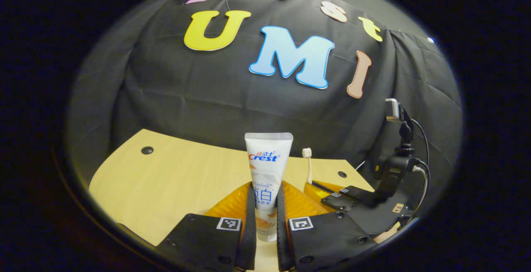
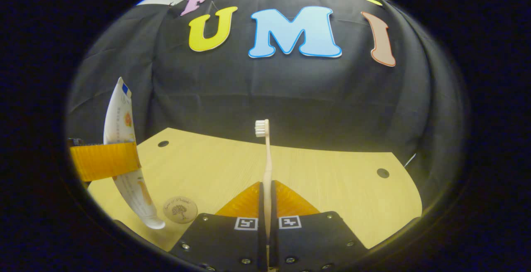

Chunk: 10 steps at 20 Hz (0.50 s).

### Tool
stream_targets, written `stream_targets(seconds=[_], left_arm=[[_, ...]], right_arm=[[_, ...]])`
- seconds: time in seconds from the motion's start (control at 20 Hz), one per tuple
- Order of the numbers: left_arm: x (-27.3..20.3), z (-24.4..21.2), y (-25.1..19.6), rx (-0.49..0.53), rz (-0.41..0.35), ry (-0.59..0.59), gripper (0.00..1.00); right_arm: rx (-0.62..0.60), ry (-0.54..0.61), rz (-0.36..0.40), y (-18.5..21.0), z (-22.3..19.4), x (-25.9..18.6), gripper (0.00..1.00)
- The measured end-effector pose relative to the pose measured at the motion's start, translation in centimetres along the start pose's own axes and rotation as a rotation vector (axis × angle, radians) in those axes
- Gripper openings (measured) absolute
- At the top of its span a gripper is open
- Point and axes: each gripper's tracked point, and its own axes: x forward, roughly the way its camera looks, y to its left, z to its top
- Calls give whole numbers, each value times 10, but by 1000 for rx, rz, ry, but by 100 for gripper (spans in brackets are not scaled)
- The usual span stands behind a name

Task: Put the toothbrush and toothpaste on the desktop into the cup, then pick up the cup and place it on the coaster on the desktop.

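Left gripper pinching upright white plastic toothpaste tube marked "Crest"; right gripper clamping slim white toothbrush upright above open wooden desktop.

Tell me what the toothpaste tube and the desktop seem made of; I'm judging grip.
Toothpaste tube: likely soft plastic with a glossy printed skin; it curves in the right gripper view. Desktop: pale wood-grain, probably matte laminate; faint straight grain lines, little glare.
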Motion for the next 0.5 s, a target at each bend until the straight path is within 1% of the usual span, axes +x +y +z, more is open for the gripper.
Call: stream_targets(seconds=[0.15,0.25,0.3,0.35,0.4,0.45,0.5], left_arm=[[5,-2,-4,-8,-12,6,28],[7,-5,-8,-11,-22,13,28],[9,-6,-10,-11,-25,15,28],[11,-5,-11,-11,-31,13,28],[13,-5,-14,-9,-35,12,27],[16,-4,-17,-4,-39,11,27],[17,-4,-19,-1,-45,8,27]], right_arm=[[6,30,0,-3,-9,-1,4],[30,38,17,-2,-9,-5,12],[38,43,12,-3,-9,-8,29],[47,43,18,-4,-8,-11,35],[55,44,20,-5,-7,-16,56],[61,42,22,-7,-7,-19,68],[64,41,13,-10,-5,-23,88]])
